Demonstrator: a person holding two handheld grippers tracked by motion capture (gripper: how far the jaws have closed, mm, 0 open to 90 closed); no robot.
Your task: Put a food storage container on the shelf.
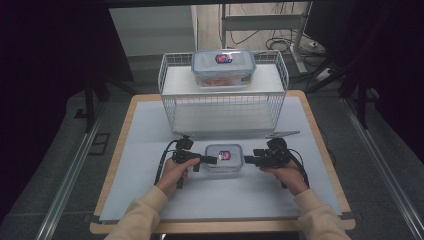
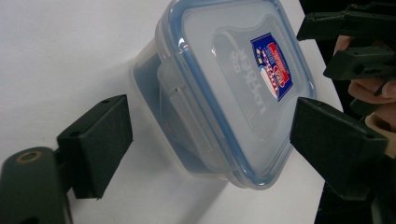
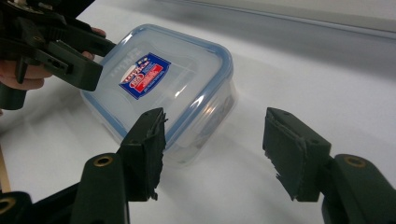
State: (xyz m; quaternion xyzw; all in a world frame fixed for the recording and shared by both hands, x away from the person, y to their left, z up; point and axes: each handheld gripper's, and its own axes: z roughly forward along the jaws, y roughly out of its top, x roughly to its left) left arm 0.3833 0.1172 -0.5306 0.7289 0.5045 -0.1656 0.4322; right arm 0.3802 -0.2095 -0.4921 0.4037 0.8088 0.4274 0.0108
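High view: a small lidded box [image 1: 223,158] sits on the counter [image 1: 150,165] between the left claw [image 1: 210,160] and right claw [image 1: 248,160]. Both claws gape wide, gripping nothing; lid still on, no lift begun, I judge.

R gripper [image 3: 212,154] fingers spread wide near lidded container [image 3: 163,88] w/ L gripper [image 3: 86,58] at far side.
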